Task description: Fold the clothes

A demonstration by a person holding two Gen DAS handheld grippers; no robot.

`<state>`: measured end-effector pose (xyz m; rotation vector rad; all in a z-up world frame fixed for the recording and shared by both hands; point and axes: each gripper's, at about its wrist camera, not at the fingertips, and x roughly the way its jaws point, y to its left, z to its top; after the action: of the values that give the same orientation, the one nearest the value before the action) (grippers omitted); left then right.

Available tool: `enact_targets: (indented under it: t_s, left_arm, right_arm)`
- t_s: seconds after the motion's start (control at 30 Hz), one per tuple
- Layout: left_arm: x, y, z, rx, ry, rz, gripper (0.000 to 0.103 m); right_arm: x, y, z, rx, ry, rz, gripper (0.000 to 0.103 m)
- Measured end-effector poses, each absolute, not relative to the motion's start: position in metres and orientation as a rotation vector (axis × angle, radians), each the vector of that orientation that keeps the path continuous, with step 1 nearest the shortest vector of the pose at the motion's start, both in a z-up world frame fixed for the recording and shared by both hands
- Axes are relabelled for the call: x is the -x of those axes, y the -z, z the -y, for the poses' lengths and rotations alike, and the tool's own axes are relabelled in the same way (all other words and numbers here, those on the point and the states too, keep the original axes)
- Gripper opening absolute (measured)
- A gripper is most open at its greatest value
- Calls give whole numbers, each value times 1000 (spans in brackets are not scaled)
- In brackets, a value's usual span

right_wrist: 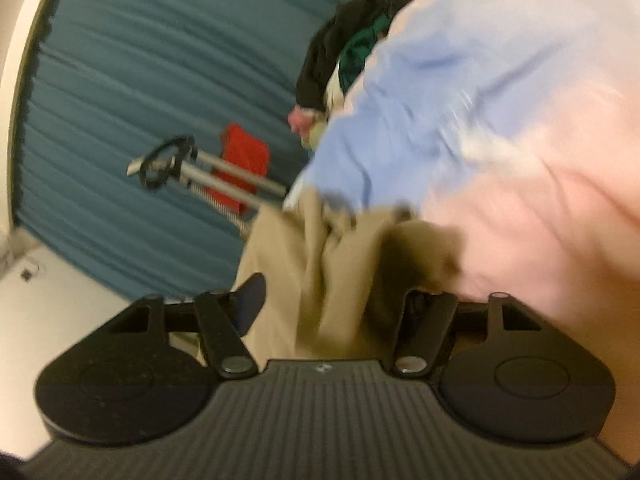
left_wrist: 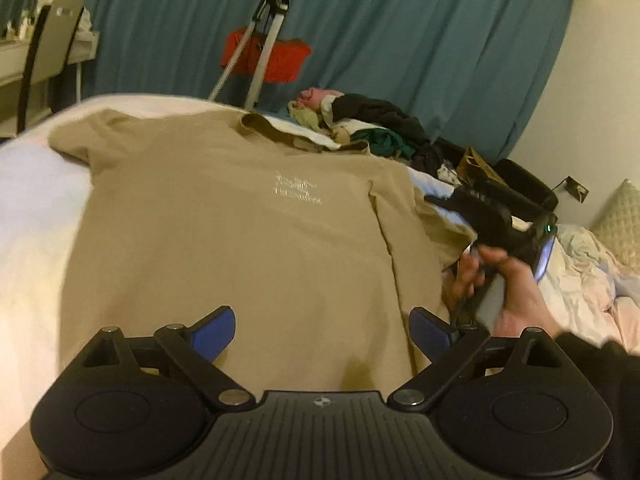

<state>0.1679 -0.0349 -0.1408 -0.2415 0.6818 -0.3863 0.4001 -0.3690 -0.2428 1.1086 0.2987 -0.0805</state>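
L hand-held gripper [left_wrist: 322, 330] open, R hand-held gripper [right_wrist: 332, 300] tilted

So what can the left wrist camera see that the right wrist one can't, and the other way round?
Only the left view shows the tan T-shirt's white print, the chair, the person's hand and the open left gripper. Only the right view shows bunched tan fabric between the right gripper's fingers. Both show the teal curtain, red bag and clothes pile.

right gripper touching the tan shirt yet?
Touching. In the right wrist view, bunched tan shirt fabric fills the space between the right gripper's fingers, though blur hides whether they are clamped.
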Motion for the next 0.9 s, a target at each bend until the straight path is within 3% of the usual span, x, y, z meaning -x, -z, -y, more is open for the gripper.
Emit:
enact_targets:
  t_s: [0.03,0.23,0.37,0.47,0.53,0.6,0.63,0.67,0.73,0.9]
  left_arm:
    - [-177,149,33,266,391,-705,95]
    - [-217,174,18,379,374,-781,93]
    - [-222,175,20,340,372,-760,93]
    - [-219,176,27,279,372,-748,94]
    - [-216,176,32,246,375,-738,94]
    - [-214,175,35,228,377,-733,94]
    - [-213,175,37,222,377,-732,94]
    - [-213,175,38,225,377,-734,94]
    - [-212,174,40,228,378,-738,94]
    - [-193,164,44,231,412,-742,94]
  right_arm:
    - [-408,239,372,-1088,99,-302,12]
    - [-427,160,370,-677,117,-235,10]
    - [-444,138,397,-533,179,-247,10]
    - [-466,155,411,-387,306,-360,10]
    - [-468,169,422,-408,361,-412,13]
    - [-464,179,430,-454,385,-446,22]
    - [-458,179,431,-472,385,-452,37]
    - [-450,178,430,-481,380,-455,61]
    - [-428,170,420,-466,363,-440,87]
    - [-354,146,386,-400,295,-444,85]
